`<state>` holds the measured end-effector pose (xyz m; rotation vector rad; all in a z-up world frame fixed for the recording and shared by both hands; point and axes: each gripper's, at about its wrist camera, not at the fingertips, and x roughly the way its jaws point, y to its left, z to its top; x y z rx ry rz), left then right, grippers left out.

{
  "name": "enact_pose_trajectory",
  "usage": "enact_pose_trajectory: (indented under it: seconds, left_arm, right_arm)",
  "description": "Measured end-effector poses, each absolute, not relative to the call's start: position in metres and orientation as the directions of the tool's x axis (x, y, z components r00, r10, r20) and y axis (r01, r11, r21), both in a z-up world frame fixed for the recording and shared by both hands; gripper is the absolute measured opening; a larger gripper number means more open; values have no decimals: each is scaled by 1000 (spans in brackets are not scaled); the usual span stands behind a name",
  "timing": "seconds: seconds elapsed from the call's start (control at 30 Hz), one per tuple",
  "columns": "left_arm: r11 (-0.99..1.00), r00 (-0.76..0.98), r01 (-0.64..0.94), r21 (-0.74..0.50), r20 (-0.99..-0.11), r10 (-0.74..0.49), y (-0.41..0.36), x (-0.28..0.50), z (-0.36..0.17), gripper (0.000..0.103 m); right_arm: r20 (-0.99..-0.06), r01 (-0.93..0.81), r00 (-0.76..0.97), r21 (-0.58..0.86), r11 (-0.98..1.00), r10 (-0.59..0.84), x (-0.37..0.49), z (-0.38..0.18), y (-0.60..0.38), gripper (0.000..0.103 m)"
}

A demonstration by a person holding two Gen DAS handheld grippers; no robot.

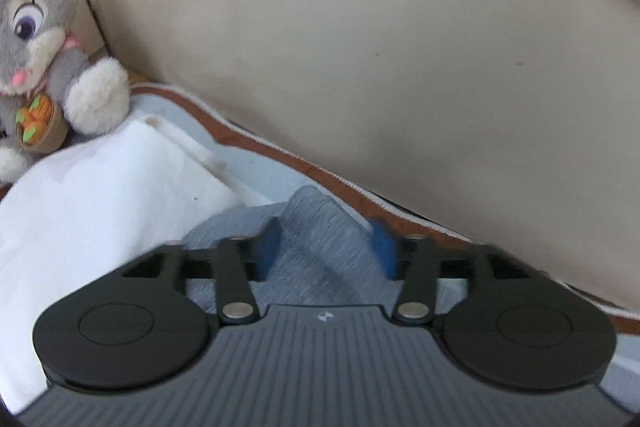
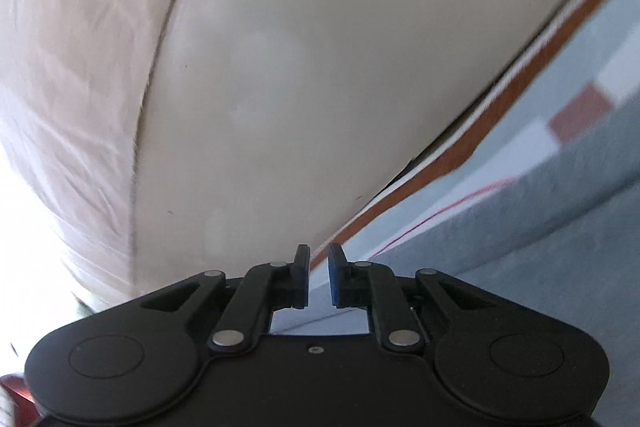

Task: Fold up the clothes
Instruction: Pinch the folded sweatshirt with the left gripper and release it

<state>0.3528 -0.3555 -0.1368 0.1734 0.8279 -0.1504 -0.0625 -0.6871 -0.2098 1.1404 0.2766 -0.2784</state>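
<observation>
So the left gripper [image 1: 326,243] has its jaws standing apart with a ridge of grey ribbed garment [image 1: 316,239] bunched up between the two blue pads [image 1: 269,247]. The cloth fills most of the gap, but with the blur I can't tell if the pads actually press on it. Left of those jaws sits a white folded cloth [image 1: 92,203], and further off to the left, past it, a grey plush bunny [image 1: 36,39] holding a little basket of carrots. Ahead of the jaws there's a big beige cushion [image 1: 360,59], with a brown-trimmed light blue cover [image 1: 256,163] running under it.

The right gripper [image 2: 319,277] has its jaws nearly together, just a narrow slit left, and nothing in between. Off to the right of them lies a grey fabric [image 2: 540,251] on the same blue cover, the beige cushion ahead and to the left.
</observation>
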Motion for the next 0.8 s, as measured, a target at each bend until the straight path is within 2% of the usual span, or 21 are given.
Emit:
enact_pose_trajectory:
  seconds: [0.07,0.2,0.3,0.37,0.47,0.53,0.57,0.7,0.8]
  left_arm:
    - [950,656,296,101,-744,-126,-362,337,-137,58]
    - [860,605,499,108,-754,-256,-377,304,-139,58]
    - [789,560,594,160,-785,-263,-388,283,-150,58]
    - [794,544,586,161,-805,-238,-385,283,-161,58]
    - [800,511,581,147,-831,-219,-379,281,-173,58]
    - [784,522,591,189,-831,-194,-381,278,-176,58]
    - [774,530,596,213,-828,-180,-383,276,-178,59]
    - [776,521,598,201,-833,-187,-382,286,-184,62]
    - [775,489,604,183,-853,-180,-389,299,-191,62]
  right_arm:
    - [-373,368,924,822,434,-77,-62,-203,-683,15]
    - [-340,280,939,836,472,45,-43,-199,-667,15]
    - [-405,298,910,785,543,85,-31,-196,-655,20]
    - [-501,374,865,661,651,11,-36,-187,-646,23]
    - [-637,469,759,391,792,-135,-29,-179,-631,31]
    - [-679,532,684,214,819,-267,-20,-182,-628,44]
    - [-691,555,651,150,818,-314,-20,-182,-629,45]
    - [-761,537,574,70,841,-303,-18,-195,-638,46]
    - [-736,542,589,56,838,-332,-9,-206,-636,47]
